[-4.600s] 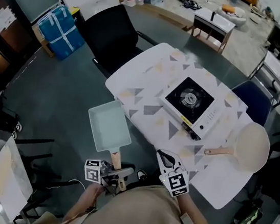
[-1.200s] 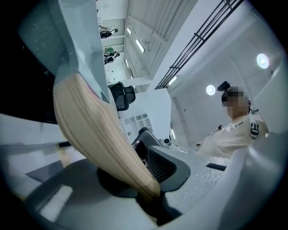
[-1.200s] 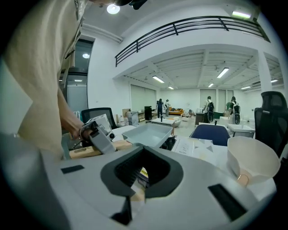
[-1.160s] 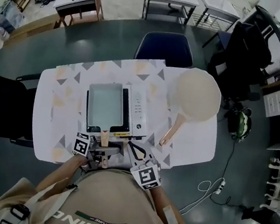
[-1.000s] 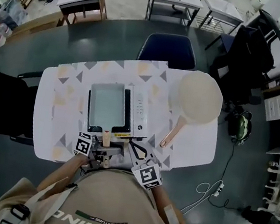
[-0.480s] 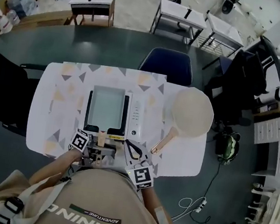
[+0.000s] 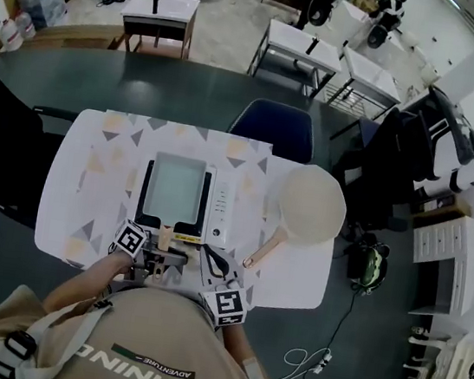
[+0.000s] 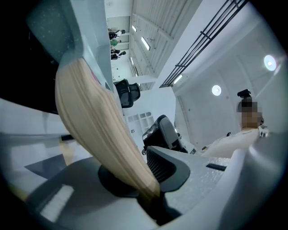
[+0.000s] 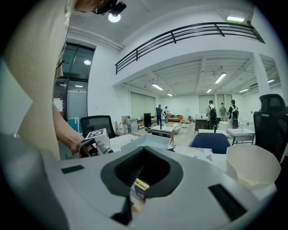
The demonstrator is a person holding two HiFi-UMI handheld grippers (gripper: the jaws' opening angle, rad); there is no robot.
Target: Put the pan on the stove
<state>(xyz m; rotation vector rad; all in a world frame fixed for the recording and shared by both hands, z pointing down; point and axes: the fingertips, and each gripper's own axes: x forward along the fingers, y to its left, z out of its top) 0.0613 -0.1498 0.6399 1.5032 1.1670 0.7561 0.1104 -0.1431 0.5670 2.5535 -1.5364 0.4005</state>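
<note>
Centre-left of the head view: white bench [image 7: 73,205] carries the stove [image 7: 222,201]. Round cream pan [image 7: 312,205] sits on the bench to the right of it, no claw on it. Rectangular pan [image 7: 174,186] lies flat on the stove top, over the burner, with its handle [image 7: 164,237] pointing toward the bottom of the frame. Placement looks basically done. Left claw [image 7: 161,252] is clamped on that wooden handle, so I'd say only release and back-off are left. Right claw [image 7: 212,258] is closed on nothing, hovering just beside the stove's lower edge, not involved.
</note>
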